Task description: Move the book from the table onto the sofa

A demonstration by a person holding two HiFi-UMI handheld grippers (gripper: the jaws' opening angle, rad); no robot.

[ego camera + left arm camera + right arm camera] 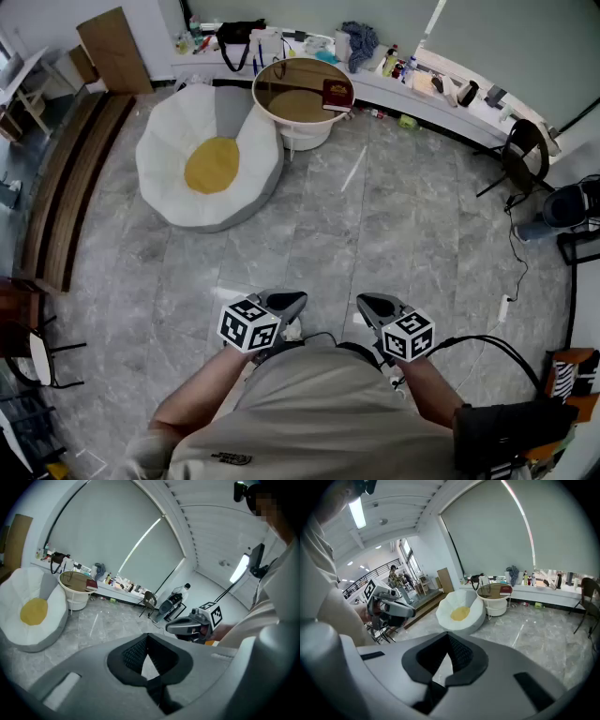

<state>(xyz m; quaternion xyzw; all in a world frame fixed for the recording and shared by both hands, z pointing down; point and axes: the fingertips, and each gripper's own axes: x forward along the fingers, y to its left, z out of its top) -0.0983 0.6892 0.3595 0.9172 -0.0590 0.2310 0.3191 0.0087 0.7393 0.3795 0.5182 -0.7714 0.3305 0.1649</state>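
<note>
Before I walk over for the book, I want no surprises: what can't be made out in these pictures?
- Book cover print: too small in all three views.
- Bits on the ledge: head view, too small to name.
- Floor at the person's feet: head view, hidden by the torso.
- Sofa: left gripper view, its left side cut off by the picture's edge.

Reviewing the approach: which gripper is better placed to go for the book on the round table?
Right, narrowly. The book lies on the table at its right edge, away from the sofa, on the side of the right gripper. It and the left gripper are shut, empty, far off.
</note>
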